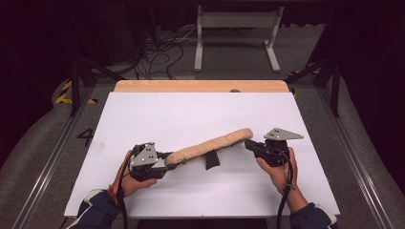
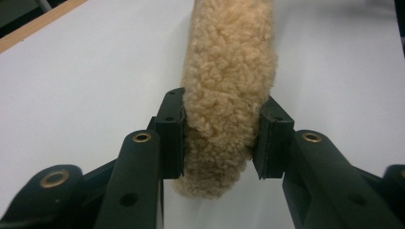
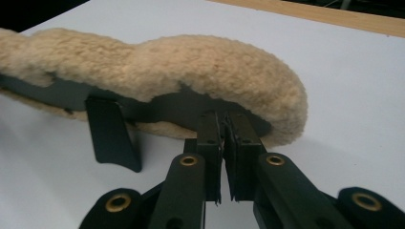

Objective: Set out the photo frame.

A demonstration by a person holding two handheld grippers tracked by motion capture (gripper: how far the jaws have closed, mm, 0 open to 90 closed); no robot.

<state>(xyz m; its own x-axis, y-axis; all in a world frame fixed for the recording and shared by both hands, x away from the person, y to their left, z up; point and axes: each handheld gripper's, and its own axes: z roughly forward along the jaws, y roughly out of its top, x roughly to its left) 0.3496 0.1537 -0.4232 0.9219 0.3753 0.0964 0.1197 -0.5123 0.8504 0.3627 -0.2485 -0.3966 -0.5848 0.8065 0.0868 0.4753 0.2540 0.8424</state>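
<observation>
I have the fleece pad (image 1: 210,148) strung between my two grippers, near the front half of the white table (image 1: 200,109). In the high view it runs from about eight o'clock to two o'clock, its right end higher in the picture, and a black strap (image 1: 211,161) hangs from its middle toward six o'clock.

My left gripper (image 1: 167,161) has the pad's left end: in the left gripper view the jaws stand partly open, one pad pressed into the fleece (image 2: 228,86) at nine o'clock and the other at three o'clock, squeezing it in.

My right gripper (image 1: 248,144) sits at the pad's right end. In the right gripper view its jaws are nearly closed, pinching the dark backing edge (image 3: 210,107) under the fleece (image 3: 191,67) at twelve o'clock, with the strap (image 3: 112,136) at about ten o'clock.
</observation>
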